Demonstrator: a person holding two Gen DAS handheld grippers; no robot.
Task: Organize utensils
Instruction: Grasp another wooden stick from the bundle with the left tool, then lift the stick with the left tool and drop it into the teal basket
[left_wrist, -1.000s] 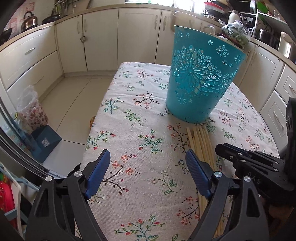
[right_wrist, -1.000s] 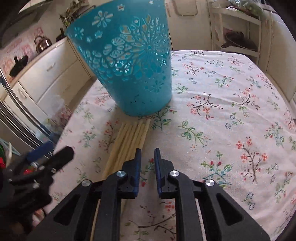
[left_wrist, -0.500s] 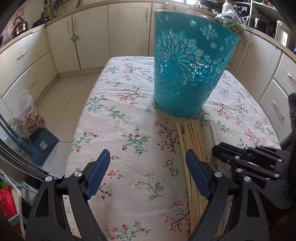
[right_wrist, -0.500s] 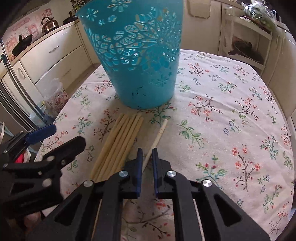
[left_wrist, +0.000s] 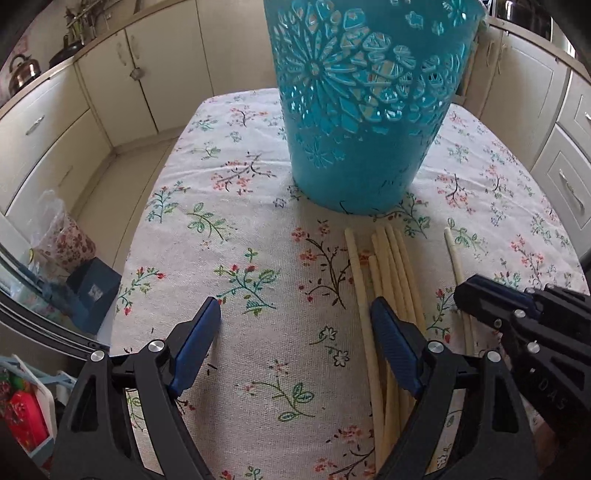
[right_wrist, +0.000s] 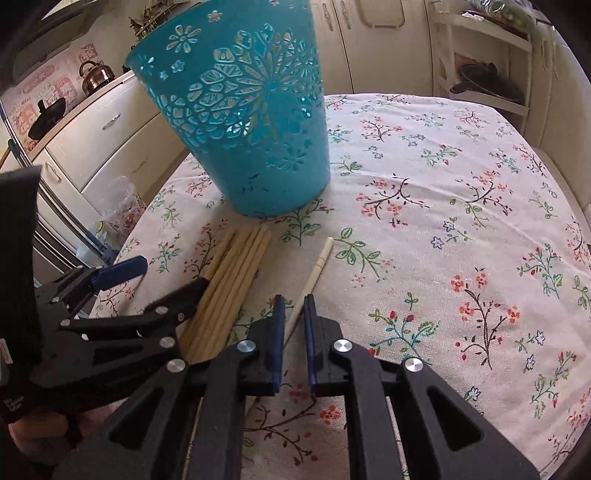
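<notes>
A teal cut-out basket (left_wrist: 365, 107) (right_wrist: 247, 125) stands upright on the flowered tablecloth. Several pale chopsticks (left_wrist: 391, 280) (right_wrist: 236, 273) lie bundled in front of it. One chopstick (right_wrist: 314, 273) (left_wrist: 456, 262) lies apart to the right. My left gripper (left_wrist: 295, 314) is open and empty, its right finger over the bundle; it also shows in the right wrist view (right_wrist: 162, 284). My right gripper (right_wrist: 294, 302) is nearly shut, its jaws on either side of the single chopstick's near end; it also shows in the left wrist view (left_wrist: 480, 299).
The table (right_wrist: 461, 184) has its left edge near the floor gap (left_wrist: 122, 192). Cream cabinets (left_wrist: 122, 85) line the walls. A kettle (right_wrist: 94, 75) stands on the counter. A plastic bag (left_wrist: 59, 236) and a blue box (left_wrist: 92, 291) are on the floor.
Both grippers have moved forward toward the basket. The single chopstick now lies apart from the bundle, and my right gripper's jaws sit around its near end.
</notes>
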